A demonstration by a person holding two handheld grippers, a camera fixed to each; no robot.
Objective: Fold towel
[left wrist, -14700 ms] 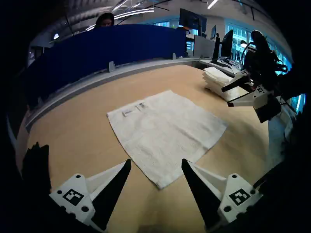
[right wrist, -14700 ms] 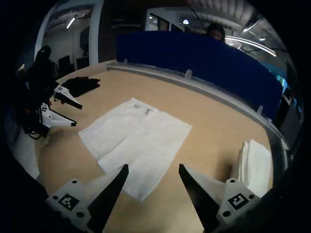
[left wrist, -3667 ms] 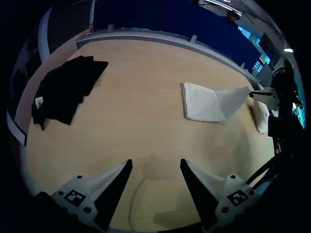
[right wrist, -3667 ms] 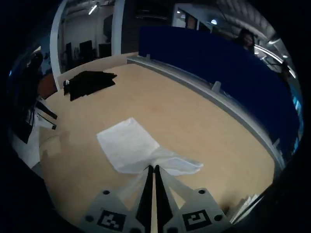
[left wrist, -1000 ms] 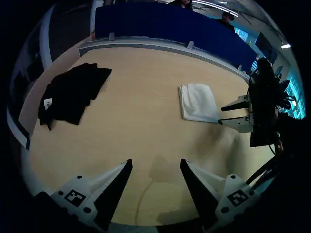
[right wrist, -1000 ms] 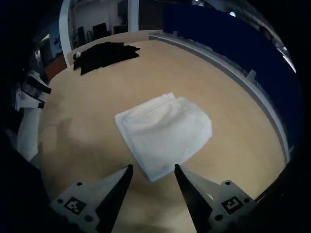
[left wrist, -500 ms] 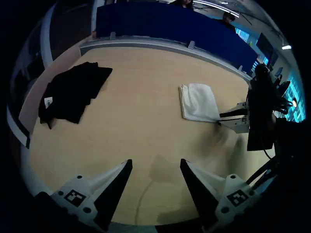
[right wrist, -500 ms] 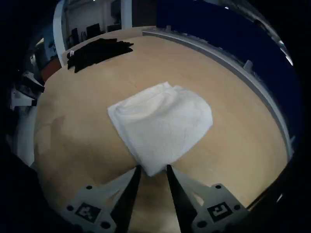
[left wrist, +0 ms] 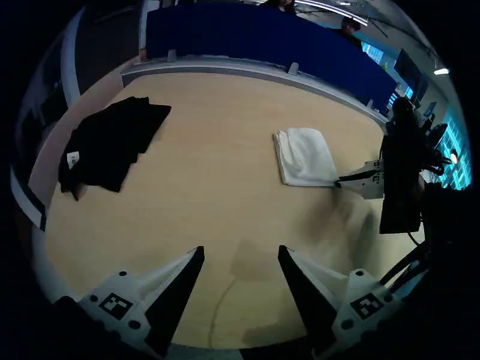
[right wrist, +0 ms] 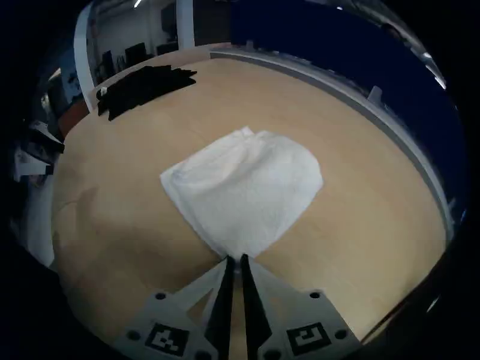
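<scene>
A white towel (right wrist: 246,183), folded into a thick rectangle, lies flat on the wooden table (right wrist: 360,198). My right gripper (right wrist: 234,260) is at the towel's near corner, its two fingers pressed together on the corner's edge. In the left gripper view the same towel (left wrist: 305,157) lies at the right of the table, and the right gripper (left wrist: 347,179) reaches its near right corner, held by a person in dark clothing (left wrist: 401,174). My left gripper (left wrist: 240,249) hovers open over bare wood well away from the towel, with nothing between its fingers.
A heap of black cloth (left wrist: 109,143) lies at the table's left end, also seen far off in the right gripper view as black cloth (right wrist: 143,83). A blue partition (left wrist: 252,36) runs along the table's far edge. Bare wood spreads between the black cloth and the towel.
The right gripper's fingers went from wide open to shut at the towel's near corner, moving in closer. The left gripper stayed still and open.
</scene>
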